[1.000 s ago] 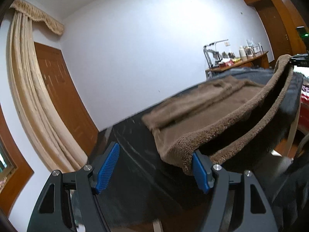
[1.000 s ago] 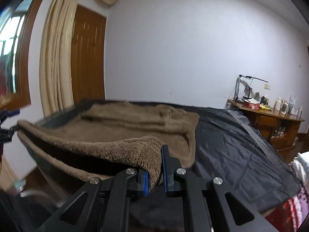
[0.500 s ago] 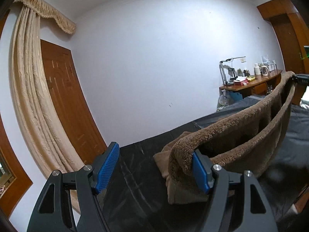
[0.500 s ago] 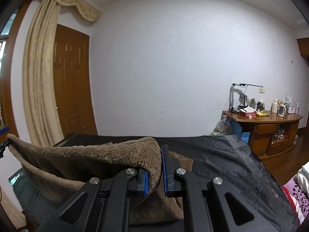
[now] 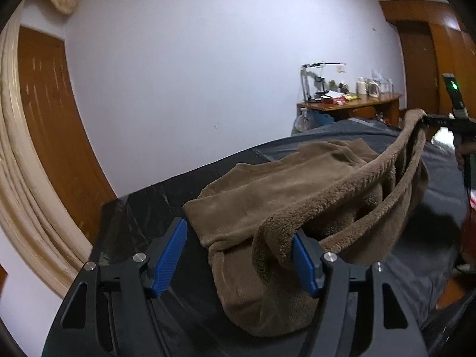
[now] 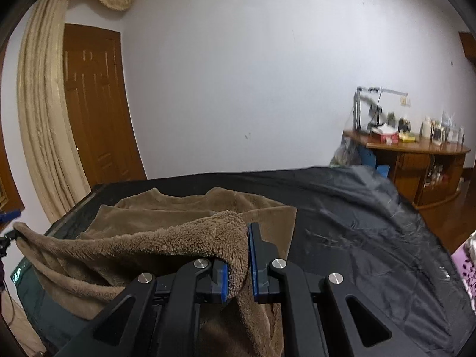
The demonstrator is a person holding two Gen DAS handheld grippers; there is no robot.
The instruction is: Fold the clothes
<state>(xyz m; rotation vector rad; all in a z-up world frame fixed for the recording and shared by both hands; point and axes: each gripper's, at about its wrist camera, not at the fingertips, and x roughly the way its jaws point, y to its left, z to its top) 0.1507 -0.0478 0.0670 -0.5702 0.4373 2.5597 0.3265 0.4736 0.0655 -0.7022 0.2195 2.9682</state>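
Two claws carry one brown fleece garment [image 6: 166, 238] by its hem above the black-covered bed [image 6: 372, 223]: right claw [image 6: 239, 260] pinches a corner, left claw [image 5: 238, 253], spread and just narrowing, hooks the other, folded body toward twelve o'clock.

Garment [image 6: 190, 211]: spread on covered table [image 6: 357, 226], near edge lifted
Door [image 6: 95, 104]: behind table, far left
Curtain [image 6: 44, 125]: left of door
Desk [image 6: 416, 151]: behind table, far right
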